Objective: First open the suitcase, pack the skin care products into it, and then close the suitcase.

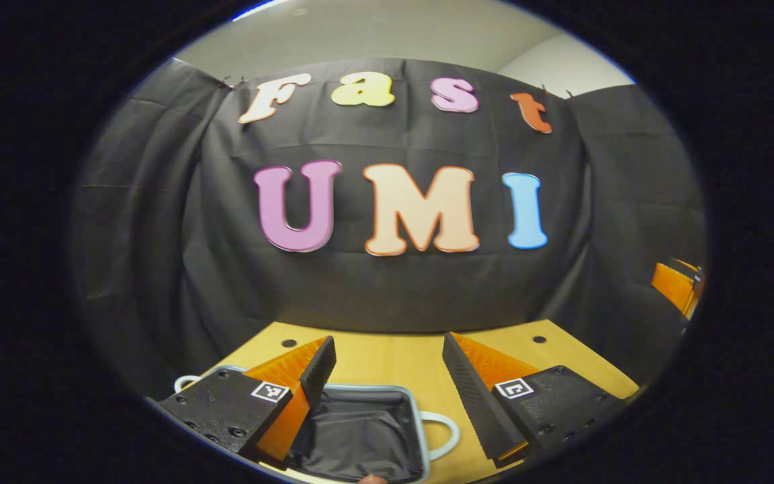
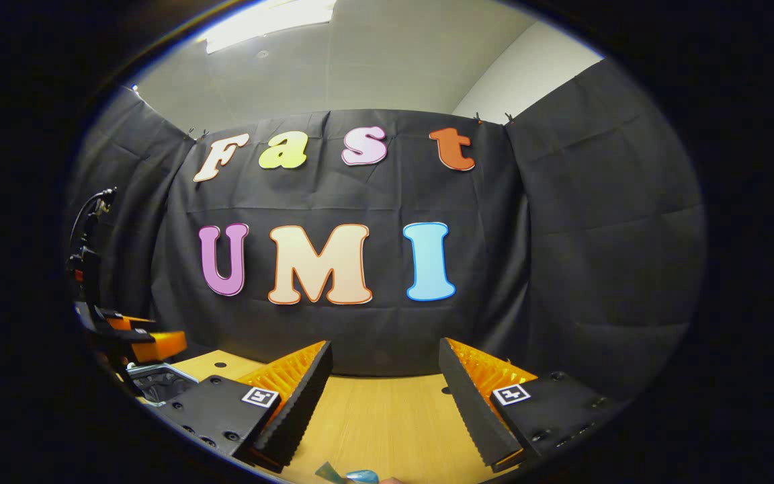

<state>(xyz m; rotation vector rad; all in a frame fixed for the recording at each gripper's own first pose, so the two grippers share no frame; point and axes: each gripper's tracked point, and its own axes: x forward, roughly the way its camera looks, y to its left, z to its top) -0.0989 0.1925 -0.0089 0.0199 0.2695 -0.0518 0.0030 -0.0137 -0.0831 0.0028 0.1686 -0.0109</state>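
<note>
Left gripper view: left gripper (image 1: 387,383) held above a light wooden tabletop (image 1: 387,359), fingers (image 1: 318,371) spread wide apart with nothing between them. Open suitcase with pale grey-blue rim and dark fabric lining (image 1: 360,430) seen below and between the fingers, lying flat on the tabletop, one light loop handle (image 1: 444,433) on its right side and another at its far left corner. Small round dark holes (image 1: 539,339) noted in the tabletop near the back edge. Square black-and-white coded marker (image 1: 270,391) fixed on each finger mount; no readable wording on it. Other gripper (image 1: 679,286) glimpsed at the far right edge.

Right gripper view: right gripper (image 2: 383,386) also spread open and empty above the same tabletop (image 2: 373,410). Small bluish-green object (image 2: 350,475) cut off at the bottom edge, likely a skin care product; label not legible. Suitcase corner (image 2: 158,383) visible at lower left beneath the left gripper (image 2: 135,339).
</note>
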